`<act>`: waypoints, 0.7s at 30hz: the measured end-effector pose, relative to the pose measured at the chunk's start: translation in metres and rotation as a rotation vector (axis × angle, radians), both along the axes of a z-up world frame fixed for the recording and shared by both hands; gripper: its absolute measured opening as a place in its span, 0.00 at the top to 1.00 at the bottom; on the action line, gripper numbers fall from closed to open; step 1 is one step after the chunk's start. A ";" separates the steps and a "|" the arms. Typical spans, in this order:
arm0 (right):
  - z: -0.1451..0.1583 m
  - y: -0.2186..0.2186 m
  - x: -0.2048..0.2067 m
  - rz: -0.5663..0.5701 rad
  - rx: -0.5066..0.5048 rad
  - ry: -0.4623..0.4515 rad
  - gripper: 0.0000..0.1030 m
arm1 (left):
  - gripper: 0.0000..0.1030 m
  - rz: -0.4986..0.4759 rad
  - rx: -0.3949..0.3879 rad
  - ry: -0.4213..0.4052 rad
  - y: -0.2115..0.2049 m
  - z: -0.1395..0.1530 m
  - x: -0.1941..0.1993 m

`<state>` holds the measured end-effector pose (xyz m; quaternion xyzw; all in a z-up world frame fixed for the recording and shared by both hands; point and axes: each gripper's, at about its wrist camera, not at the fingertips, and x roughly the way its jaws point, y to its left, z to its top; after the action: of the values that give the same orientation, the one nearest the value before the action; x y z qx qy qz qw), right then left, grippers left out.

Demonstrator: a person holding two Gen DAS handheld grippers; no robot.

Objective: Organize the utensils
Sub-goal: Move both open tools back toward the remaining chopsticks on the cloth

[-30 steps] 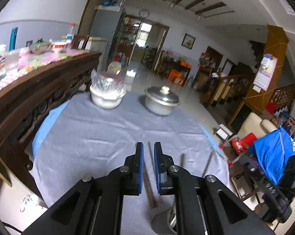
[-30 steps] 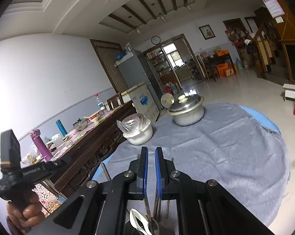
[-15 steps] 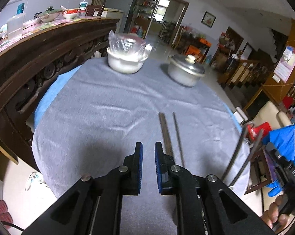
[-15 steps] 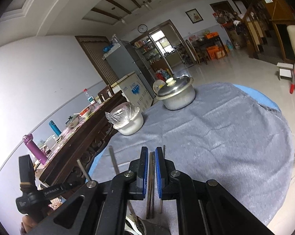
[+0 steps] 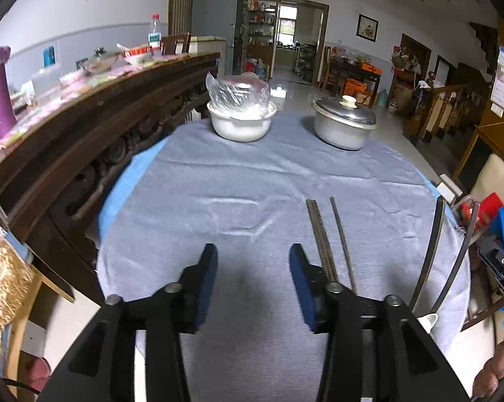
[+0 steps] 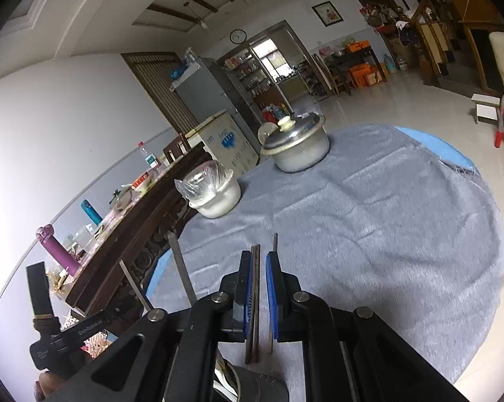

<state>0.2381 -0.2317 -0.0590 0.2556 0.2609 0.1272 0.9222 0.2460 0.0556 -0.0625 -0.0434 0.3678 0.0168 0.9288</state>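
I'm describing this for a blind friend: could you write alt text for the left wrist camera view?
Black tongs with blue pads, jaws opening and nothing between them, hover over a round table with a grey cloth. Dark chopsticks lie on the cloth just right of the tongs. At the far edge stand a plastic-covered white bowl and a lidded metal pot.

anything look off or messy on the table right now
Mostly tidy. The chopsticks lying on the grey tablecloth are not paired evenly: two lie tight together, a third sits apart and angled. The white bowl carries a crumpled plastic bag. Nothing spilled.
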 end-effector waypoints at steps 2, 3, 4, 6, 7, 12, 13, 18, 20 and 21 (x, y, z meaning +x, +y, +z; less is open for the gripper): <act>-0.003 0.000 0.000 -0.003 0.000 0.011 0.81 | 0.50 0.011 0.033 -0.014 -0.001 0.001 -0.002; -0.004 0.000 -0.001 -0.006 -0.005 0.013 0.81 | 0.49 0.015 0.049 -0.018 -0.001 0.000 -0.002; -0.005 -0.001 -0.001 -0.009 -0.011 0.014 0.81 | 0.48 0.019 0.063 -0.020 -0.001 0.000 -0.003; -0.006 -0.002 -0.001 -0.013 -0.016 0.021 0.81 | 0.48 0.025 0.080 -0.020 0.000 -0.002 -0.002; -0.007 -0.003 -0.001 -0.014 -0.016 0.024 0.81 | 0.48 0.027 0.084 -0.020 0.000 -0.002 -0.003; -0.013 -0.007 0.001 -0.025 -0.023 0.047 0.81 | 0.47 0.036 0.110 -0.016 0.001 -0.006 -0.002; -0.015 -0.008 0.002 -0.026 -0.024 0.053 0.81 | 0.47 0.037 0.117 -0.017 0.002 -0.007 -0.001; -0.023 -0.007 0.007 -0.023 -0.032 0.080 0.81 | 0.44 0.042 0.123 -0.005 0.004 -0.014 0.002; -0.026 -0.005 0.009 -0.020 -0.040 0.089 0.81 | 0.44 0.044 0.123 0.007 0.006 -0.019 0.005; -0.027 -0.005 0.010 -0.018 -0.043 0.093 0.81 | 0.44 0.046 0.124 0.014 0.007 -0.021 0.007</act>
<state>0.2483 -0.2363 -0.0865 0.2439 0.3039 0.1010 0.9154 0.2529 0.0627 -0.0839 0.0060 0.3714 0.0611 0.9265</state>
